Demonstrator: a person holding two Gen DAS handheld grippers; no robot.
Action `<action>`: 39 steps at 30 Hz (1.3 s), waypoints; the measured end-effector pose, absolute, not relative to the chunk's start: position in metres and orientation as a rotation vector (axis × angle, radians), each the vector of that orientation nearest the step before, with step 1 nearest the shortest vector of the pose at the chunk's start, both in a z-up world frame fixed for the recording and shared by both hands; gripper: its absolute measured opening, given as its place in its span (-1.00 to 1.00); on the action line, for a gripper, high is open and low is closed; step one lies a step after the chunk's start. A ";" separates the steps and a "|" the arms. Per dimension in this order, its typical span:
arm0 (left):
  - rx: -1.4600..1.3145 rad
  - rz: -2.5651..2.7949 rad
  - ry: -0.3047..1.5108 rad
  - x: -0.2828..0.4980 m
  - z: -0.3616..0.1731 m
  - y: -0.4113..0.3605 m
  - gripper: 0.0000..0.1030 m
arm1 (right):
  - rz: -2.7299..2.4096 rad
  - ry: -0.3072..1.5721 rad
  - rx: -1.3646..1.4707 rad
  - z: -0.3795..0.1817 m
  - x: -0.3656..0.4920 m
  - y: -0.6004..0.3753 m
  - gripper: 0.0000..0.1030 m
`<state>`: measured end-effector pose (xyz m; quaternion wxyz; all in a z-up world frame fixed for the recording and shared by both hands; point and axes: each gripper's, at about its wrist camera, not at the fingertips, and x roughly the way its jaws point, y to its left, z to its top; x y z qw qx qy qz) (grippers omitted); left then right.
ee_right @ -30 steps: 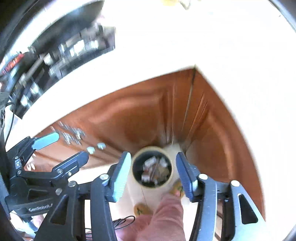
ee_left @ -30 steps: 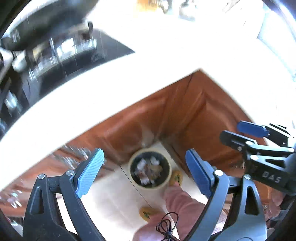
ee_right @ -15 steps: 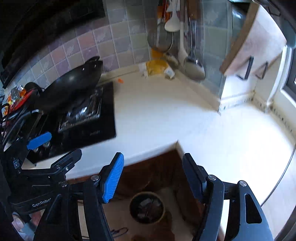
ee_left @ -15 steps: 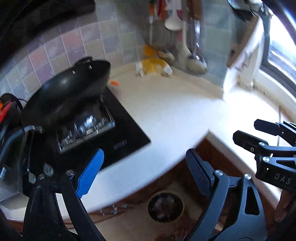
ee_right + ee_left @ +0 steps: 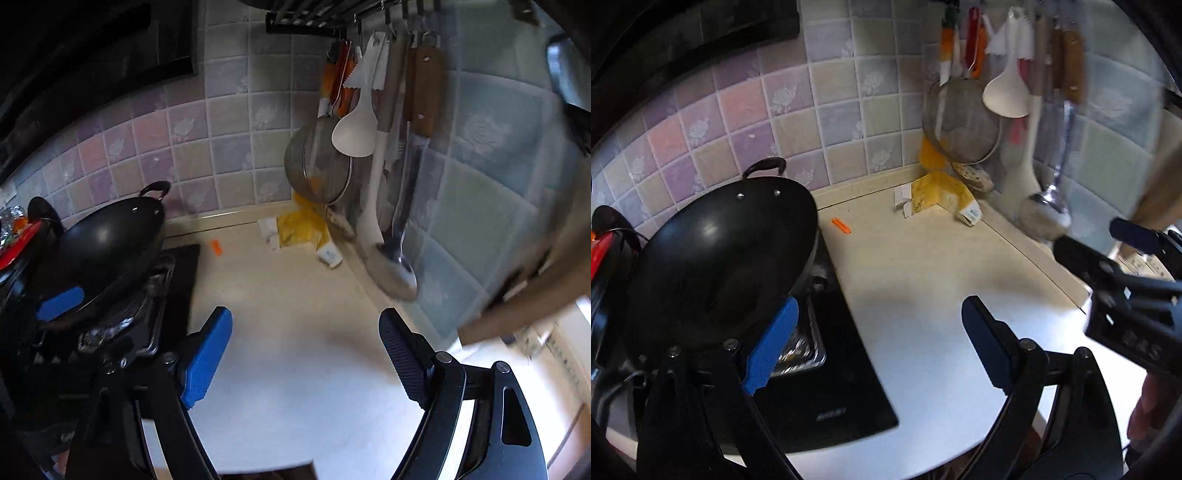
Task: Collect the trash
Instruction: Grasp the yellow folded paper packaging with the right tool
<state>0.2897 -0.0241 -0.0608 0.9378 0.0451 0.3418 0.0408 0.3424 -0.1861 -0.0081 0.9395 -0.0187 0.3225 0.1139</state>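
Both views are swinging up from the floor-level trash bin to the countertop (image 5: 923, 280); bin is no longer in frame. Left gripper (image 5: 879, 343) is standing wide open, nothing between its blue pads. Right gripper (image 5: 306, 354) has just been opening its jaws and is empty too. Trash is lying at the back corner of the counter: a yellow flattened carton (image 5: 942, 195) (print too blurred to read) with white paper scraps (image 5: 903, 199) touching it, and a small orange scrap (image 5: 841, 226) near the wok (image 5: 713, 258). Wok is sitting empty on the black hob (image 5: 831, 387); hob's front label is showing but unreadable. Mesh strainer (image 5: 317, 166) and ladles are hanging above the carton.
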 end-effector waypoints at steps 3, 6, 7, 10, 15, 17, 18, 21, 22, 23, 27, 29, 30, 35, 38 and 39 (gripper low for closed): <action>0.106 0.118 0.722 0.323 -0.076 -0.026 0.73 | 0.227 0.666 -0.041 -0.027 0.396 -0.172 0.61; 0.098 0.150 0.747 0.351 -0.093 -0.022 0.73 | 0.226 0.683 -0.047 -0.052 0.446 -0.159 0.61; 0.088 0.159 0.759 0.359 -0.099 -0.019 0.73 | 0.226 0.689 -0.050 -0.060 0.462 -0.155 0.61; 0.054 0.188 0.787 0.386 -0.115 -0.015 0.72 | 0.223 0.702 -0.063 -0.085 0.500 -0.146 0.61; 0.148 0.267 0.748 0.419 -0.129 -0.035 0.65 | 0.213 0.729 -0.087 -0.120 0.557 -0.143 0.61; 0.178 0.296 0.739 0.431 -0.135 -0.041 0.61 | 0.210 0.740 -0.087 -0.132 0.573 -0.142 0.61; 0.183 0.303 0.736 0.435 -0.136 -0.042 0.57 | 0.204 0.738 -0.094 -0.138 0.573 -0.138 0.54; 0.177 0.337 0.777 0.451 -0.146 -0.037 0.40 | 0.221 0.740 -0.131 -0.151 0.588 -0.121 0.53; 0.172 0.354 0.788 0.453 -0.147 -0.035 0.28 | 0.220 0.733 -0.134 -0.153 0.591 -0.119 0.53; 0.164 0.373 0.804 0.457 -0.150 -0.031 0.24 | 0.208 0.728 -0.145 -0.157 0.599 -0.115 0.53; 0.154 0.382 0.838 0.456 -0.155 -0.025 0.09 | 0.180 0.720 -0.171 -0.164 0.615 -0.105 0.53; 0.181 0.394 0.840 0.450 -0.154 -0.029 0.09 | 0.175 0.725 -0.178 -0.168 0.625 -0.101 0.53; 0.192 0.401 0.838 0.446 -0.153 -0.031 0.09 | 0.170 0.733 -0.181 -0.171 0.631 -0.099 0.53; 0.186 0.399 0.857 0.434 -0.152 -0.030 0.08 | 0.124 0.749 -0.219 -0.184 0.649 -0.088 0.53; 0.169 0.396 0.870 0.434 -0.155 -0.027 0.08 | 0.081 0.778 -0.239 -0.197 0.665 -0.081 0.53; 0.158 0.393 0.873 0.434 -0.156 -0.026 0.08 | 0.075 0.784 -0.237 -0.200 0.669 -0.080 0.53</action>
